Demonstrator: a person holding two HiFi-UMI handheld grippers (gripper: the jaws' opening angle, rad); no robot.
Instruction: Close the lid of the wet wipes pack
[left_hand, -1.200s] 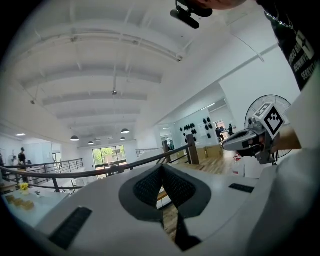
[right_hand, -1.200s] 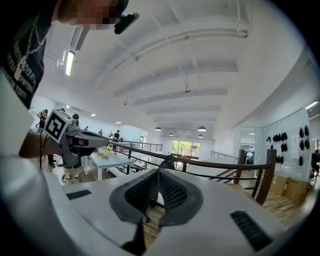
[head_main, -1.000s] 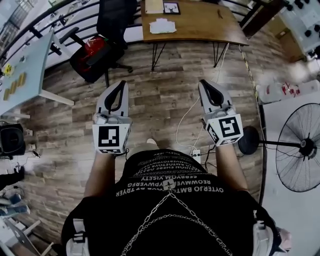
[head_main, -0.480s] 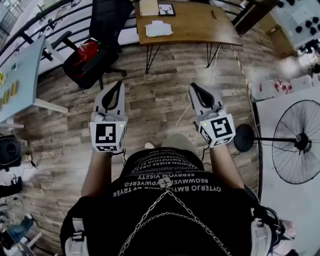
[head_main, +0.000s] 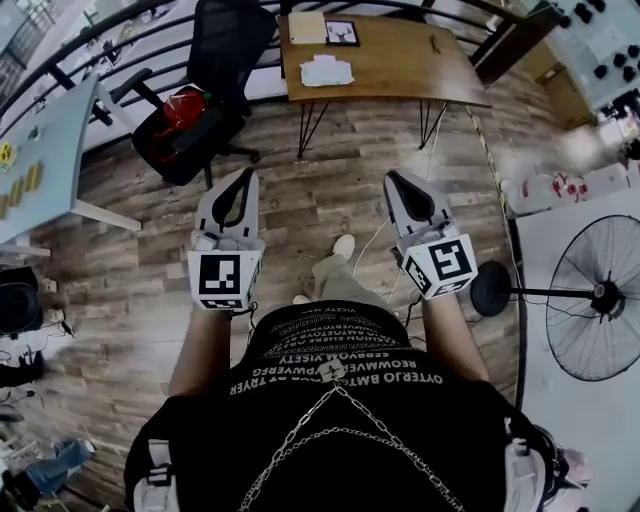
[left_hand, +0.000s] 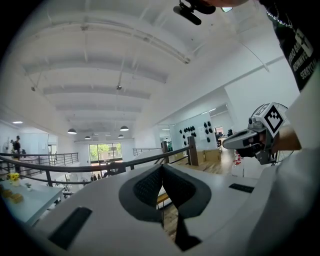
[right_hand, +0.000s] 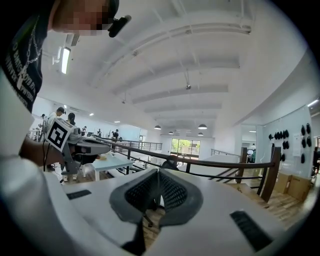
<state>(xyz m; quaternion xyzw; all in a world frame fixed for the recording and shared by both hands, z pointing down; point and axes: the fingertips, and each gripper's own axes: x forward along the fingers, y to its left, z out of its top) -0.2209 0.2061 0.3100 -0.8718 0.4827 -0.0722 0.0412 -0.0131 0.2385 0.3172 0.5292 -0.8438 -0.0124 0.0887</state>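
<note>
Left gripper (head_main: 245, 178): held out in front of the person above the floor (head_main: 320, 195). Its jaws are pressed together at the tips with nothing between them, and in the left gripper view the dark pads (left_hand: 147, 187) meet at the front.
Right gripper (head_main: 393, 180): level with the left one and well apart from it. Its jaws are likewise pressed together and empty, and the pads (right_hand: 142, 192) touch at the tip in the right gripper view.
Pack (head_main: 326, 70): a white, pack-like thing lying on the wooden surface (head_main: 400, 60) far ahead, towards its left end — too small to tell how the lid stands. It is well apart from both grippers.
Surface: brown top on thin dark legs. A frame (head_main: 343, 33) and a pale sheet (head_main: 308, 27) lie near its far edge.
Chair (head_main: 225, 50): black, just left of the surface, with a red bag (head_main: 180, 105) on the seat.
Fan (head_main: 595, 295): standing to the person's right, its round base on the floor.
Shoe (head_main: 343, 246): pale, out in front between the two grippers.
</note>
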